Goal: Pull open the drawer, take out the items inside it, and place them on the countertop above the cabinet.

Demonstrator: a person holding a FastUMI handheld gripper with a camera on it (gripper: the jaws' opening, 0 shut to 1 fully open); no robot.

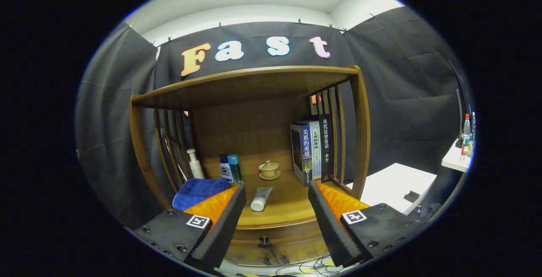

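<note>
Hovering in front of the wooden cabinet with slatted sides [254, 141], the gripper [277, 198] is holding its two fingers spread wide apart, clasping nothing. Between the fingers a white squeeze tube with a white cap [261, 199] is lying on the cabinet's countertop [288, 209], near the rounded front edge of that countertop, with bare wood showing around it on all sides. Just below that front edge the wooden drawer front [271, 236] is sitting flush and shut, its small dark knob [264, 240] showing low between the fingers; what is lying inside cannot be seen.

Further back on the countertop a small beige lidded cup on a saucer [269, 169] is standing apart from the tube. Toward the cabinet's right slats a row of upright books [312, 152] is leaning close together. Toward the left slats a folded blue cloth [197, 191] is lying partly behind the left finger, and behind the cloth a white pump bottle [195, 164], a blue-and-white bottle [225, 168] and a teal-capped bottle [234, 167] are standing.

The wooden shelf board overhead [250, 84] is roofing the space above the countertop. Beside the cabinet's right post a white table [396, 184] is showing, its far part cut off. Beneath the drawer, loose cables [313, 264] are trailing, hard to make out.
</note>
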